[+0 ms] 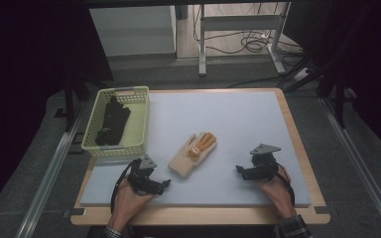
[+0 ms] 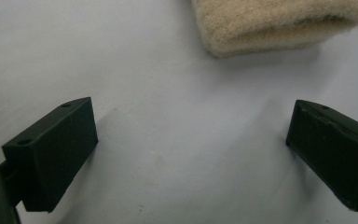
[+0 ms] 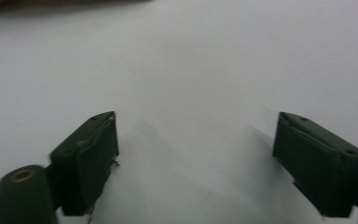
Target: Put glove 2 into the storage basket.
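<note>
A cream knitted glove with orange fingers (image 1: 194,151) lies flat on the white mat (image 1: 238,124), near its middle front. Its cuff (image 2: 279,23) shows at the top of the left gripper view. My left gripper (image 1: 164,184) rests low on the mat just left of the cuff, its jaws wide apart with bare mat between them (image 2: 191,140). My right gripper (image 1: 238,170) sits on the mat to the right of the glove, clear of it. It is open too, with nothing between its jaws (image 3: 196,144). A black glove (image 1: 112,122) lies in the yellow basket (image 1: 140,124).
The yellow basket stands at the mat's back left corner. The wooden table edge (image 1: 297,144) frames the mat. Beyond the table stand a desk frame (image 1: 238,29) and cables on the floor.
</note>
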Demonstrator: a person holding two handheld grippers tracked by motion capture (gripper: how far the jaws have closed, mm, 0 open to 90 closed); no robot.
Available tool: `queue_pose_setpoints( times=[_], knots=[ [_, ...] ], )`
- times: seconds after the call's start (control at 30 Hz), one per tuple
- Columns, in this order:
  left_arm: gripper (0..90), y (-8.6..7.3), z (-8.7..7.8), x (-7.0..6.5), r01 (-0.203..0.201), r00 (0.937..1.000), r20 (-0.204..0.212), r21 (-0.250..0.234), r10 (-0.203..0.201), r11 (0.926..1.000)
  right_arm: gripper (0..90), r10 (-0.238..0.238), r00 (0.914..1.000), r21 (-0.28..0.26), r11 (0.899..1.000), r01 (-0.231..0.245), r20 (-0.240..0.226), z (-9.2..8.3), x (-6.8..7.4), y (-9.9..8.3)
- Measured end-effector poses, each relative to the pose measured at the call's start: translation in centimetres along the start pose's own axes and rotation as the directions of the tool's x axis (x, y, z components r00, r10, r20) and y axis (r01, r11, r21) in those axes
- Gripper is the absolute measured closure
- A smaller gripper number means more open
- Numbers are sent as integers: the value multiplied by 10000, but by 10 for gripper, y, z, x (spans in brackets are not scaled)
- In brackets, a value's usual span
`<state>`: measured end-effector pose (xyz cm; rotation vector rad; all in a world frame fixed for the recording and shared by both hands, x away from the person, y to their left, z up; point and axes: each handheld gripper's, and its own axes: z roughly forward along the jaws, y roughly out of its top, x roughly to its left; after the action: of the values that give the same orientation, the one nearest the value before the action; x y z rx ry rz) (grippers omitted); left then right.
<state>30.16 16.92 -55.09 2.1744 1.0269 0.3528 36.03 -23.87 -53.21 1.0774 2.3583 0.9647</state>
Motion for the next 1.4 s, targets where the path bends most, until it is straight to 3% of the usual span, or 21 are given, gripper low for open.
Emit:
queue_pose_setpoints(
  times=[0.1,0.17,0.23,0.43,0.6,0.7,0.87,0.97,1.1,1.3,1.4],
  knots=[
    [29,3,-2,1,-12,10000,95,206,10,9998,112,-19,10000,24,10000,19,18,0,1,0],
    [45,5,-6,4,103,9989,454,223,-113,9997,112,5,10000,13,10000,-5,5,0,0,0],
    [44,9,-11,6,349,9957,863,-50,-343,9994,112,3,10000,7,10000,-3,5,0,0,0],
    [10,34,-11,0,92,9973,730,42,-94,9999,112,12,10000,-8,10000,-12,17,0,1,-1],
    [0,61,2,-10,-270,9954,928,281,243,9992,113,13,10000,-20,10000,-13,26,0,1,-1],
    [0,77,13,-12,-209,9949,999,352,173,9992,113,-3,10000,-24,10000,3,30,0,1,-1],
    [0,99,50,-16,-278,9961,852,801,209,9964,113,-20,10000,-36,10000,20,35,0,1,-1],
    [0,105,64,-18,-245,9956,925,895,162,9957,113,-13,10000,-43,10000,13,34,0,1,-1],
    [0,108,79,-28,-618,9963,680,1398,527,9882,113,-22,10000,-39,10000,22,34,0,1,-1],
    [28,110,81,-30,-434,9988,284,1391,398,9893,113,-16,10000,-46,10000,17,39,0,1,-1],
    [96,111,79,-29,-470,9986,306,1418,431,9888,113,-19,10000,-45,10000,19,39,0,1,-1]
  ],
)
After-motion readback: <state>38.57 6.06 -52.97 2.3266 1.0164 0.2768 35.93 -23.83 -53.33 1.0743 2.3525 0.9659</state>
